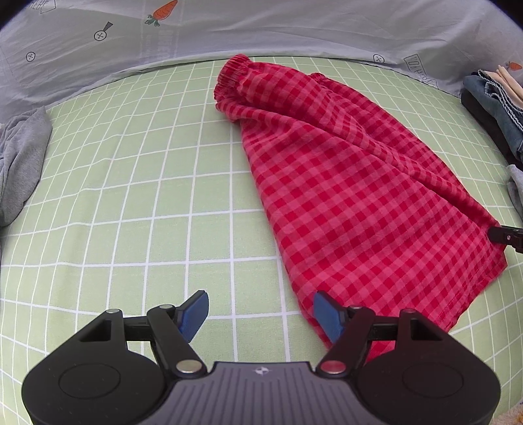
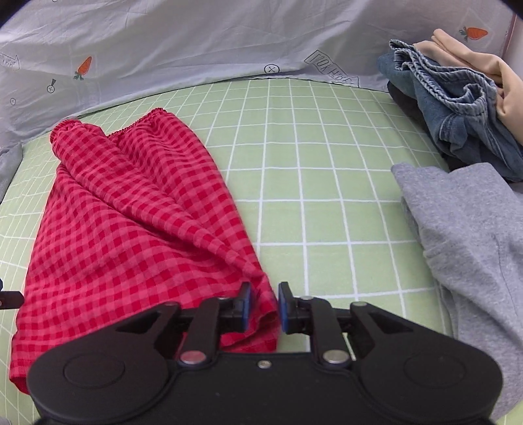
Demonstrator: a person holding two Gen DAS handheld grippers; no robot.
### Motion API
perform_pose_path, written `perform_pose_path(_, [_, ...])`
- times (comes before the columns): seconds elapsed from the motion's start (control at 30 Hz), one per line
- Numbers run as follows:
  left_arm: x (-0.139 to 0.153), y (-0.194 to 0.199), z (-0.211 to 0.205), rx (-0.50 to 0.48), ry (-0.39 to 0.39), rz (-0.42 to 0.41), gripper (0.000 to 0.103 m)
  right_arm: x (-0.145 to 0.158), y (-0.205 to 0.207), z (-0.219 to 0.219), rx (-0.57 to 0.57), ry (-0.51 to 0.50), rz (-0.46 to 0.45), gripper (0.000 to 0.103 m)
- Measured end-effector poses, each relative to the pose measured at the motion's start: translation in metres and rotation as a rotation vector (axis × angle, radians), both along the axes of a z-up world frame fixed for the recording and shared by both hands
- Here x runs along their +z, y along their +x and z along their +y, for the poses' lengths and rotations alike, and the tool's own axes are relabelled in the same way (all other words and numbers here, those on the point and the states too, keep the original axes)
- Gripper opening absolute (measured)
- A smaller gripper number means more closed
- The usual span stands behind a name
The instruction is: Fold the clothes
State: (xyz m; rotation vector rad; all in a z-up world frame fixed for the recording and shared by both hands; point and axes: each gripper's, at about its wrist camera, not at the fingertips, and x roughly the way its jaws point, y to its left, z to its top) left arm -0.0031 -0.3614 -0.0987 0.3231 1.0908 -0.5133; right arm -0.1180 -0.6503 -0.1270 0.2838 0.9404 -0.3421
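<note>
A red checked garment (image 1: 353,183) with an elastic waistband lies lengthwise on the green grid sheet (image 1: 130,202), waistband at the far end, hem near me. My left gripper (image 1: 261,314) is open and empty, just left of the garment's near hem corner. In the right wrist view the garment (image 2: 130,235) lies to the left. My right gripper (image 2: 264,304) has its jaws narrowly apart around the hem's right corner; the cloth sits between the pads. The right gripper's tip also shows in the left wrist view (image 1: 505,237) at the garment's edge.
A grey garment (image 2: 474,245) lies to the right, with a stack of jeans and beige cloth (image 2: 457,108) behind it. Another grey garment (image 1: 19,163) lies at the left. A pale printed sheet (image 1: 261,29) rises at the back.
</note>
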Motion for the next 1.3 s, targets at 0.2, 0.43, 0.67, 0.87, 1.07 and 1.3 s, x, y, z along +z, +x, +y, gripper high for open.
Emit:
perform_pose_path(0.2, [-0.003, -0.001, -0.005, -0.03, 0.008, 0.009, 0.072, -0.003, -0.01, -0.004, -0.03, 0.012, -0.01, 0.009])
perform_pose_path(0.43, [-0.006, 0.0, -0.005, -0.046, 0.016, 0.015, 0.072, 0.001, -0.039, 0.007, 0.005, 0.022, 0.053, 0.005])
perform_pose_path(0.67, [-0.007, 0.006, -0.002, -0.032, 0.011, 0.022, 0.073, 0.022, -0.009, 0.025, 0.066, -0.085, 0.047, 0.036])
perform_pose_path(0.87, [-0.001, 0.026, -0.008, 0.002, 0.007, 0.002, 0.073, 0.04, 0.051, 0.039, 0.148, -0.081, -0.054, 0.05])
perform_pose_path(1.07, [0.004, 0.042, -0.019, 0.032, -0.023, 0.012, 0.075, 0.053, 0.11, 0.059, 0.244, -0.054, -0.141, 0.061])
perform_pose_path(1.3, [0.002, 0.065, -0.029, 0.05, -0.022, 0.025, 0.075, 0.04, 0.158, 0.083, 0.359, 0.057, -0.141, 0.062])
